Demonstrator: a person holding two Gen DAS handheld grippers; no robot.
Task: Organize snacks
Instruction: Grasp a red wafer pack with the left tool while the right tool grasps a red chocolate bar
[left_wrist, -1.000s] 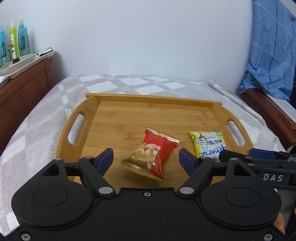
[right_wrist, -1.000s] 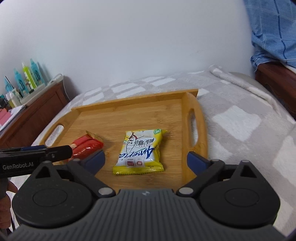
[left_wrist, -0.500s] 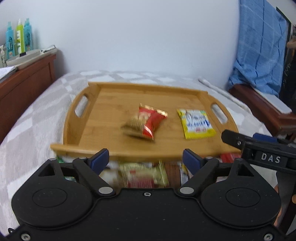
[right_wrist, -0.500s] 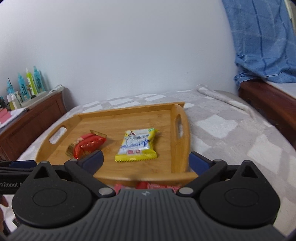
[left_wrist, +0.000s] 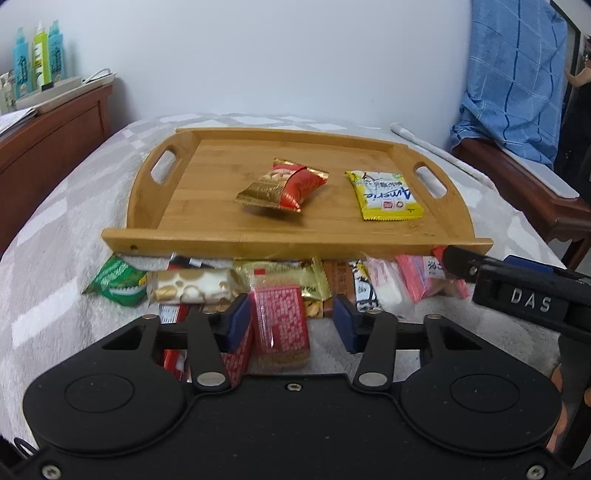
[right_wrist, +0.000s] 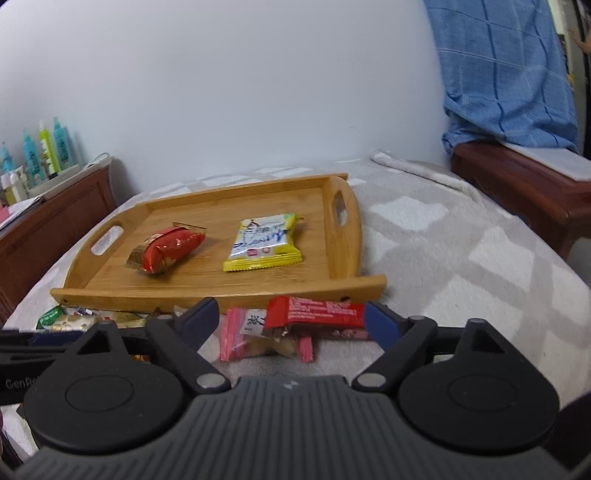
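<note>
Your left gripper (left_wrist: 291, 323) has just been closing; its jaws now stand partly apart with a red printed packet (left_wrist: 282, 325) between them. The left pad (left_wrist: 236, 325) looks to be against the packet's edge, but a gap shows before the right pad, so no grip yet. Your right gripper (right_wrist: 291, 319) has also just been narrowing, yet its jaws are still wide, bracketing a red bar wrapper (right_wrist: 314, 312); the right pad (right_wrist: 380, 321) sits just at the wrapper's end, and you cannot tell whether it touches.

The wooden tray (left_wrist: 207, 232) lies on the grey checked blanket (left_wrist: 55, 221), carrying a red-and-gold snack bag (left_wrist: 284, 182) and a yellow packet (left_wrist: 384, 194), well beyond both sets of jaws. The loose snack pile (left_wrist: 207, 286) lies just before the tray's near rim, partly tucked under it and partly hidden by your gripper bodies. A pink packet (right_wrist: 240, 332) lies under the bar; its lower half is cut off. Small print on the wrappers is too blurred to read
</note>
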